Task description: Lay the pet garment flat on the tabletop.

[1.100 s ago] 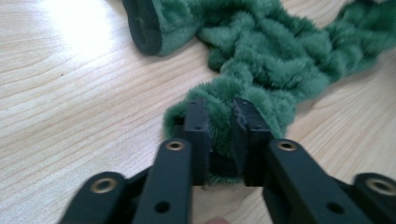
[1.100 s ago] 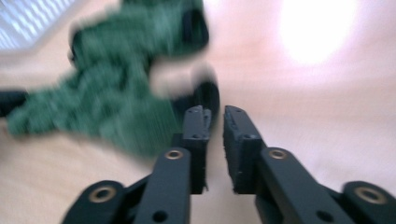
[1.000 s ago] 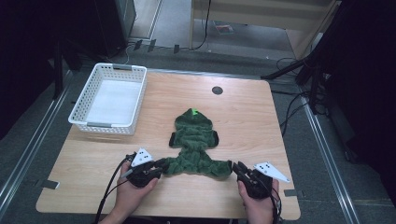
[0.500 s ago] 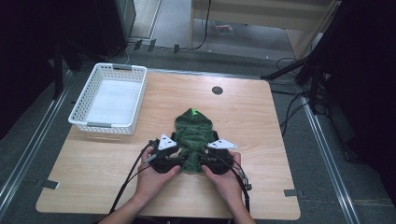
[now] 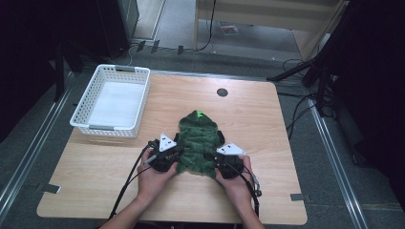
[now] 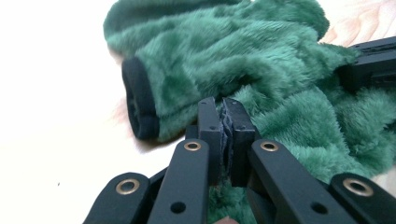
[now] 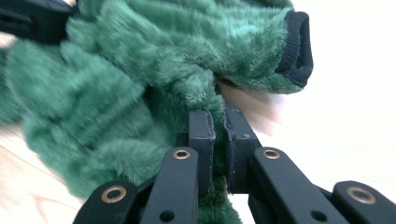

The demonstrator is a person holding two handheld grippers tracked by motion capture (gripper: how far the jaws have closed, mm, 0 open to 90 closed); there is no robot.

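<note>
A fuzzy green garment with a bright green spot at its far end lies at the table's middle, its sides folded in. My left gripper lies at its lower left edge and my right gripper at its lower right edge, tips pointing inward. In the left gripper view the jaws have just been closing and stand pressed together with nothing between the pads, beside a black-cuffed sleeve. In the right gripper view the jaws have likewise just closed, and the green fur brushes their tips.
A white plastic basket stands at the table's far left, lined in white. A round dark grommet sits in the tabletop beyond the garment. Cables trail from both grippers toward the near edge. Bare wood lies to the right of the garment.
Both hands swept in from the garment's outer lower corners to its middle, then drew slightly apart. The garment's spread lower flaps are now folded in, so it looks narrower.
</note>
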